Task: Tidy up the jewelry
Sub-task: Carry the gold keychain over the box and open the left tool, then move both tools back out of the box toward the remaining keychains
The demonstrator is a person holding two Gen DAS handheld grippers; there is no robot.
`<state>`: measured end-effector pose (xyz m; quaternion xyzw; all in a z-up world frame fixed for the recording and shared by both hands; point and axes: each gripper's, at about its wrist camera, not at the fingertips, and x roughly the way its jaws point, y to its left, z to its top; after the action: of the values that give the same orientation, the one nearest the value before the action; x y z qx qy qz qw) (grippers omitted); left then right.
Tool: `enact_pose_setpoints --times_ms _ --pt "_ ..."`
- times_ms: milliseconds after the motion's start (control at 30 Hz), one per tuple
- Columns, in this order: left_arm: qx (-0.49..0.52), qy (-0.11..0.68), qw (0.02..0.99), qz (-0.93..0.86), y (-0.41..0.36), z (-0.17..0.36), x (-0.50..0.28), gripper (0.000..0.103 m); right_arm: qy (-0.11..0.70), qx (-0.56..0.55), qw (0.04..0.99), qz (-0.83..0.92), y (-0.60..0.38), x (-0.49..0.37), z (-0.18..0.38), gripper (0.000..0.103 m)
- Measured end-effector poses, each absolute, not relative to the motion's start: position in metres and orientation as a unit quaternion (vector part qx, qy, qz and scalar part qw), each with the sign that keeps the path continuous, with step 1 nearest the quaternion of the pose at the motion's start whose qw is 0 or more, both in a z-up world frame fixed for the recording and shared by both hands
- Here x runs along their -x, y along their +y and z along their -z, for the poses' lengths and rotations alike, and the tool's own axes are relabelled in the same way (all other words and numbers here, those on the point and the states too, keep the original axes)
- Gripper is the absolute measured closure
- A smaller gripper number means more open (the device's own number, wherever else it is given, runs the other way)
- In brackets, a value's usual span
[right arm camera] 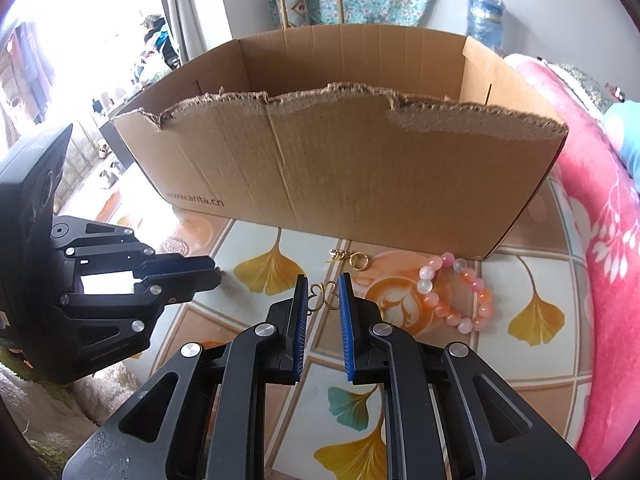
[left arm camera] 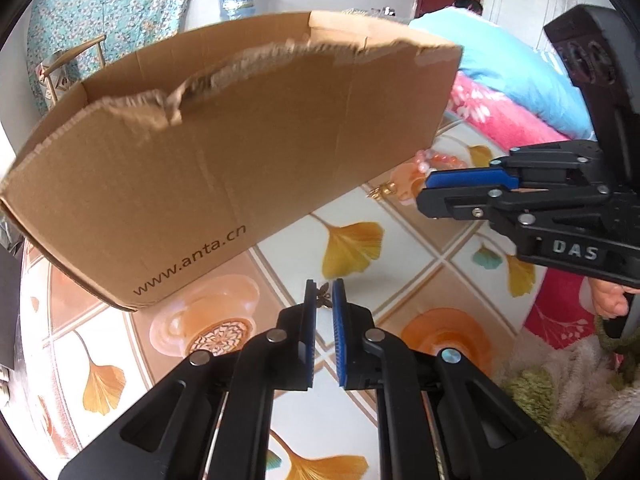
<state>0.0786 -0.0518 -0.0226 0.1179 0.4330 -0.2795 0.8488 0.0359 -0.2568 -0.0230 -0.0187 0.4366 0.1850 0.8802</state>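
A small gold wire ornament [right arm camera: 325, 295] is seen between the tips of the right gripper [right arm camera: 323, 294], whose jaws stand apart on either side of it; whether the pads touch it cannot be told. Its loops run crosswise, from one pad toward the other.

The left gripper [left arm camera: 323, 300] is held narrowly apart with a small gold piece [left arm camera: 323, 299] at its tips; contact there cannot be judged. Both grippers sit close together over the patterned cloth [right arm camera: 520, 360].

Just ahead of the right gripper a gold clasp [right arm camera: 352, 259] lies by the foot of the box [right arm camera: 340, 176]. A bead bracelet [right arm camera: 456, 294] lies to the right, nearer the right gripper. The box's torn front wall must be cleared before anything is dropped inside.
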Motion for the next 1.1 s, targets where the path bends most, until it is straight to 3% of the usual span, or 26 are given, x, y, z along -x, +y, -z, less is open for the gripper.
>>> enact_pose_setpoints --times_ms 400,500,700,900,1100 --pt "-0.069 0.268 0.901 0.333 -0.026 -0.105 -0.078 0.095 0.299 -0.03 0.914 -0.272 -0.262 -0.043 -0.088 0.09" --pt "-0.062 0.304 0.895 0.319 -0.035 -0.101 -0.119 0.095 0.315 -0.02 0.913 -0.259 -0.261 -0.075 -0.087 0.09" --pt "-0.036 0.408 0.865 0.288 -0.049 -0.074 -0.194 0.095 0.438 -0.063 0.862 -0.245 -0.262 -0.159 -0.047 0.09" --pt "0.018 0.487 0.825 0.287 -0.053 -0.048 -0.233 0.094 0.467 -0.078 0.851 -0.23 -0.266 -0.178 -0.035 0.086" --pt "0.044 0.49 0.824 0.281 -0.046 -0.044 -0.236 0.071 0.455 -0.104 0.856 -0.221 -0.282 -0.175 -0.041 0.08"
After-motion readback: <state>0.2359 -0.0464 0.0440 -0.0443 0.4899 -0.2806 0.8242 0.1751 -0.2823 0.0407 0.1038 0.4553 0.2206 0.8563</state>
